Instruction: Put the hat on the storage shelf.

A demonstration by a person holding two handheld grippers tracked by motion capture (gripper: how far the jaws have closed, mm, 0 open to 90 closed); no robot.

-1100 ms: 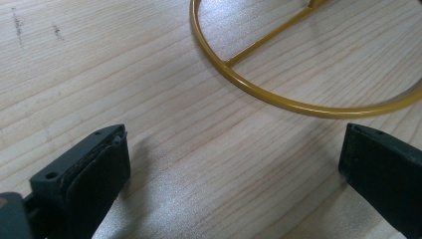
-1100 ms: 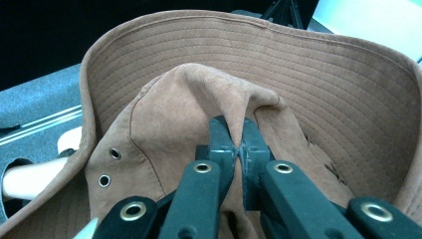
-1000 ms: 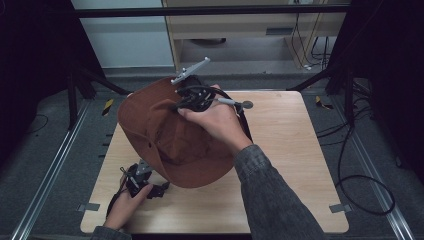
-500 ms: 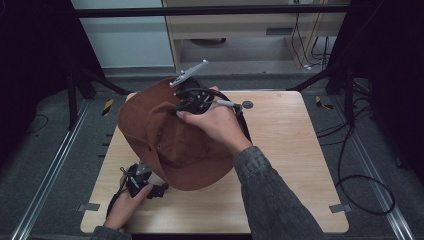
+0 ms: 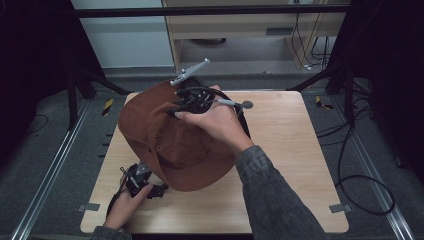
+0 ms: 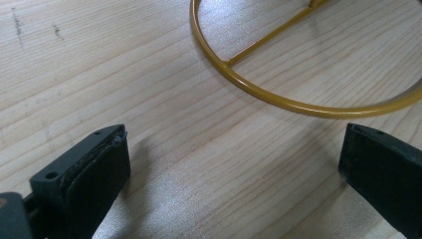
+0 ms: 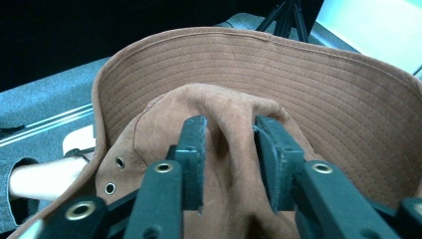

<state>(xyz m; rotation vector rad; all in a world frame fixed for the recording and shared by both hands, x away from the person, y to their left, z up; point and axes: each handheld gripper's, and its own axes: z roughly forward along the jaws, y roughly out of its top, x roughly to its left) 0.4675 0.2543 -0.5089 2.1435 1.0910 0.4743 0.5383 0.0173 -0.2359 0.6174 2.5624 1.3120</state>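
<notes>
A brown suede brimmed hat (image 5: 165,142) stands raised over the middle of the wooden table (image 5: 290,150). My right gripper (image 5: 186,105) sits on its crown, under the person's right hand. In the right gripper view the hat (image 7: 298,84) shows its stitched brim, and my right gripper (image 7: 229,124) has a loose ridge of crown fabric between its jaws. Those jaws have just been opening, and the pads stand slightly off the fold. My left gripper (image 5: 150,186) rests low at the hat's near left edge. In its own view my left gripper (image 6: 234,149) is wide open over bare wood.
A yellow wire ring (image 6: 278,99) with a cross bar lies on the table just ahead of the left jaws. A grey floor with metal rails surrounds the table, with cables at the right and a cabinet behind.
</notes>
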